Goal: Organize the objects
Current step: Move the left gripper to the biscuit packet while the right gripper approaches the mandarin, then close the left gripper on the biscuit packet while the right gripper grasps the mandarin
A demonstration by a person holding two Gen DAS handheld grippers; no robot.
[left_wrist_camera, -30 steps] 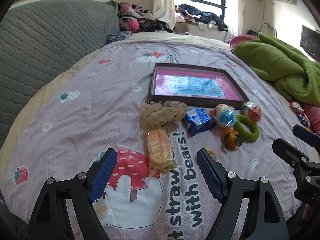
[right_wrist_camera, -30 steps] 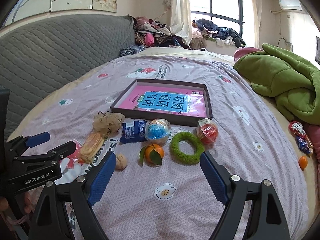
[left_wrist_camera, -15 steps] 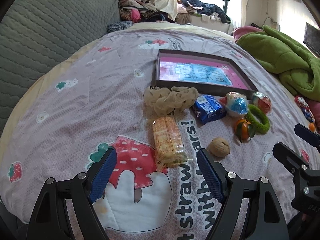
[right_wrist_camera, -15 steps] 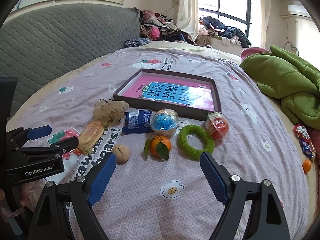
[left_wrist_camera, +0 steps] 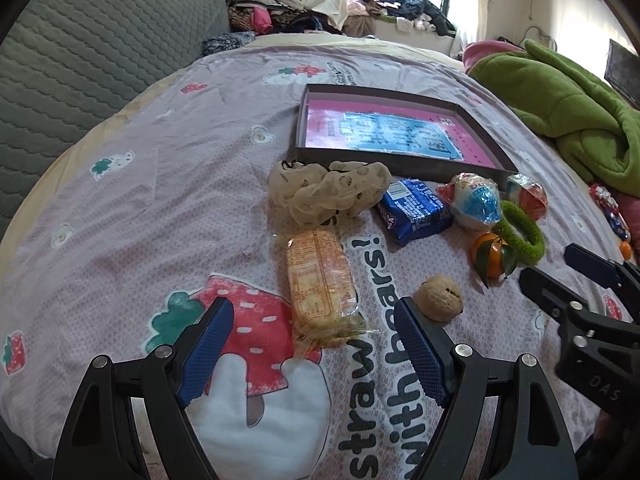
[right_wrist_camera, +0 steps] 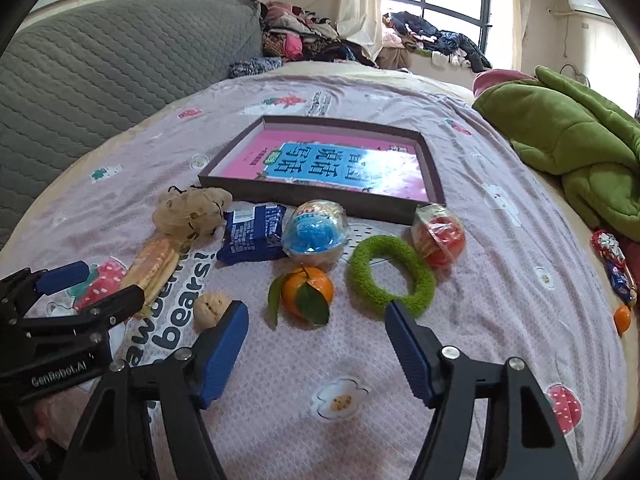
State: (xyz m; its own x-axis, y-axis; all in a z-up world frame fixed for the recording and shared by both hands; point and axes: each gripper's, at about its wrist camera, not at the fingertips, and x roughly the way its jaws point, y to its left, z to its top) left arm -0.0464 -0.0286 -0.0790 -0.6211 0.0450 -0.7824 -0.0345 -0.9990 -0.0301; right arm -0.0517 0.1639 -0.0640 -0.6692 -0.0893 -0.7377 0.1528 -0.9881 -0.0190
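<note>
Both tongs were empty here: the left gripper (left_wrist_camera: 310,354) hung spread wide just short of the cracker pack (left_wrist_camera: 320,280), while the right gripper (right_wrist_camera: 316,342) had just been narrowing its jaws with nothing between them yet, lined up on the orange (right_wrist_camera: 307,291). I'd say come down with a pad on each side of the fruit and squeeze gently, then carry it to the tray (right_wrist_camera: 434,178) behind. Watch the walnut (right_wrist_camera: 210,309) beside the left pad and the green ring (right_wrist_camera: 390,274) by the right one.
</note>
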